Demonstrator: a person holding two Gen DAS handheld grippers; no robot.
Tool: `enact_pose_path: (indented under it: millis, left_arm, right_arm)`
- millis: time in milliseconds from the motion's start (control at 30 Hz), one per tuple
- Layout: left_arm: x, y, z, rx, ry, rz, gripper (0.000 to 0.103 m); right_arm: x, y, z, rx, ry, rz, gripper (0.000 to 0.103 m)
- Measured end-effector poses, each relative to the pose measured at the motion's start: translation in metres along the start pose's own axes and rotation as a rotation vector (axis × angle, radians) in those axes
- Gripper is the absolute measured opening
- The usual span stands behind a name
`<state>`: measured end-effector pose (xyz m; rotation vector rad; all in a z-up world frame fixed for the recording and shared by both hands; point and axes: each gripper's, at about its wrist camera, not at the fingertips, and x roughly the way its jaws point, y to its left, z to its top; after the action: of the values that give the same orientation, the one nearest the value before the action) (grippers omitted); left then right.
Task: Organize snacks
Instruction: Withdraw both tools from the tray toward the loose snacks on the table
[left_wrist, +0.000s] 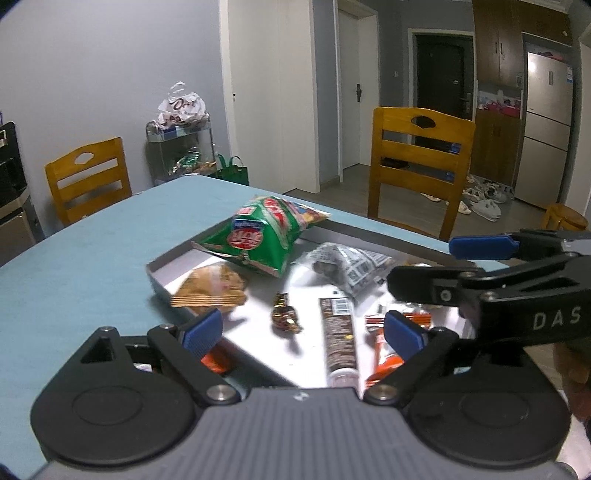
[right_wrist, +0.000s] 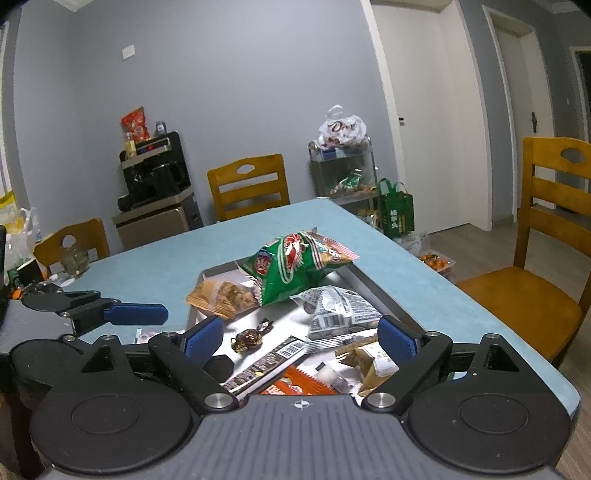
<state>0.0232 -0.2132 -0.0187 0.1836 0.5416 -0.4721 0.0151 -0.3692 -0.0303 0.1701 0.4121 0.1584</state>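
Observation:
A shallow grey tray (left_wrist: 162, 267) on the blue table holds the snacks. A green chip bag (left_wrist: 266, 236) (right_wrist: 295, 266) lies at its far end, with a tan cracker packet (left_wrist: 212, 286) on the left rim. A newsprint-pattern packet (left_wrist: 347, 266), a wrapped candy (left_wrist: 284, 317), a long brown bar (left_wrist: 338, 336) and orange packets (left_wrist: 386, 356) lie nearer. My left gripper (left_wrist: 303, 330) hangs open over the near part of the tray, holding nothing. Also open and empty, my right gripper (right_wrist: 301, 334) hovers over the candy (right_wrist: 249, 338) and the bar (right_wrist: 266, 363).
Wooden chairs (left_wrist: 417, 166) (right_wrist: 247, 184) stand around the table. A metal cart (right_wrist: 343, 170) with a white bag stands by the wall, and a green tote (right_wrist: 395, 214) sits on the floor. A glass (right_wrist: 75, 260) and clutter sit at the table's far left. The table edge (right_wrist: 480, 314) runs right of the tray.

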Motion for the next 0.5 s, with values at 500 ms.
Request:
enact_pose_path:
  millis: [500]
  left_arm:
    - [-0.032, 0.058, -0.010, -0.051, -0.007, 0.109, 0.097]
  right_arm:
    - [0.001, 0.036, 0.003, -0.045, 0.017, 0.016, 0.095]
